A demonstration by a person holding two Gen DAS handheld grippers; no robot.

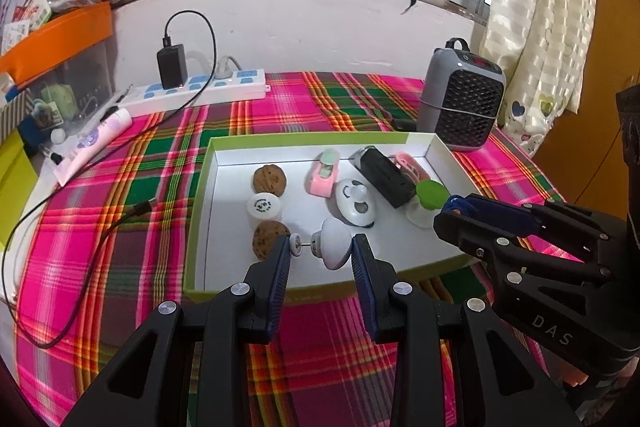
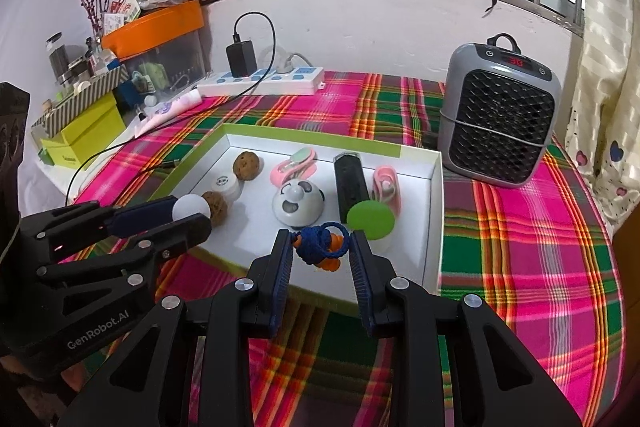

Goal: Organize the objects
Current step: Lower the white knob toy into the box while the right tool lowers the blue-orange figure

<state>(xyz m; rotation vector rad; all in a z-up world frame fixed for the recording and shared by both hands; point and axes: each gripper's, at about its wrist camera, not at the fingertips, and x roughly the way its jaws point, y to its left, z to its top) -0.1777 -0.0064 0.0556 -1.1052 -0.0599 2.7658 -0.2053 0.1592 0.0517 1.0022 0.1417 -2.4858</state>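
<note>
A white box tray with a green rim (image 1: 200,227) lies on the plaid cloth. Inside are two walnuts (image 1: 270,179), a white capped jar (image 1: 263,207), a pink toy car (image 1: 323,174), a panda-faced dome (image 1: 356,203), a black box (image 1: 386,177), a pink clip (image 2: 386,187) and a green-topped piece (image 2: 370,219). Over the tray's near edge, my left gripper (image 1: 322,247) is shut on a white knob with a pin (image 1: 334,245). My right gripper (image 2: 320,241) is shut on a blue cord with orange beads (image 2: 320,247), above the tray's near right part. Each gripper shows in the other's view (image 1: 444,213) (image 2: 196,215).
A grey heater (image 2: 498,115) stands beyond the tray's right corner. A white power strip (image 1: 200,89) with a black charger and trailing cable lies at the back left. Boxes, a pink tube (image 1: 96,139) and clutter fill the left edge. A curtain hangs at the right.
</note>
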